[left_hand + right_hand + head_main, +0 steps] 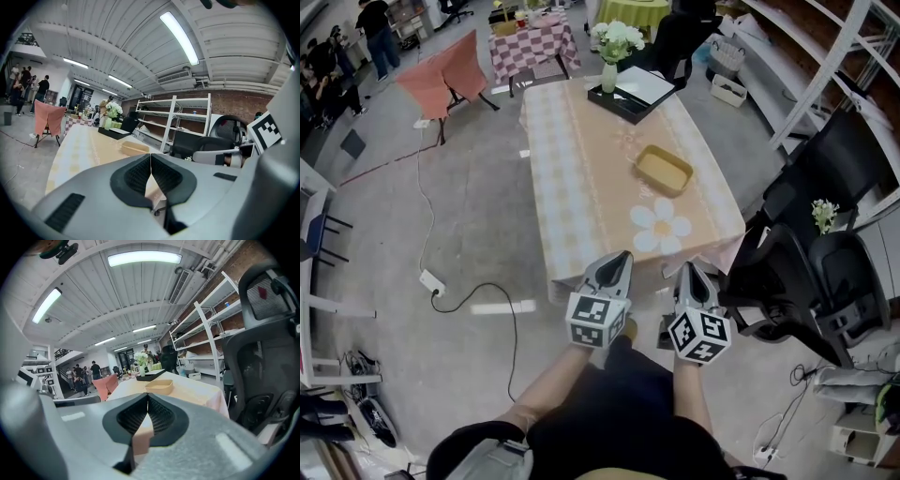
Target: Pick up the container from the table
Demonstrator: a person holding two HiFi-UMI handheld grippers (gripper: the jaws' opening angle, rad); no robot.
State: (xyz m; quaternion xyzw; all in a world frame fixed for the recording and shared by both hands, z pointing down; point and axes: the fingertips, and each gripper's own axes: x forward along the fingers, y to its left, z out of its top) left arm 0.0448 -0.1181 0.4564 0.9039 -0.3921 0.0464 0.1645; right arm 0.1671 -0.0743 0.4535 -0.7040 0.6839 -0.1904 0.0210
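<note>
Both claws are pressed together with nothing in them. In the left gripper view the left gripper (150, 161) has its ribbed pads meeting along one seam, and it's the same for the right gripper (147, 404) in its own view. From the head view they sit side by side just off the near edge of the table (581, 169), left gripper (623, 255) and right gripper (689, 267), both pointing toward the far end and tipped slightly down.

The container (664, 170) is a shallow tan tray, open side up and empty as far as I can see. It sits on the right half of the tablecloth, past the big flower print (661, 225) and well apart from both claws. Further back there's a black tray (630, 94) and a vase of flowers (612, 52), neither near the container.

So I'd call this the approach, with no grab started. Some thoughts on doing it well:

- The right gripper lines up better, since the container (159, 386) sits almost dead ahead in its view.
- Spread the jaws before reaching it, not at the rim.
- It looks light and thin-walled, so pinch one wall, one pad inside and one outside, rather than trying to span it.
- Watch the office chairs (825, 272) crowding the right side of the table.
- Lift straight up so the cloth doesn't drag along.
</note>
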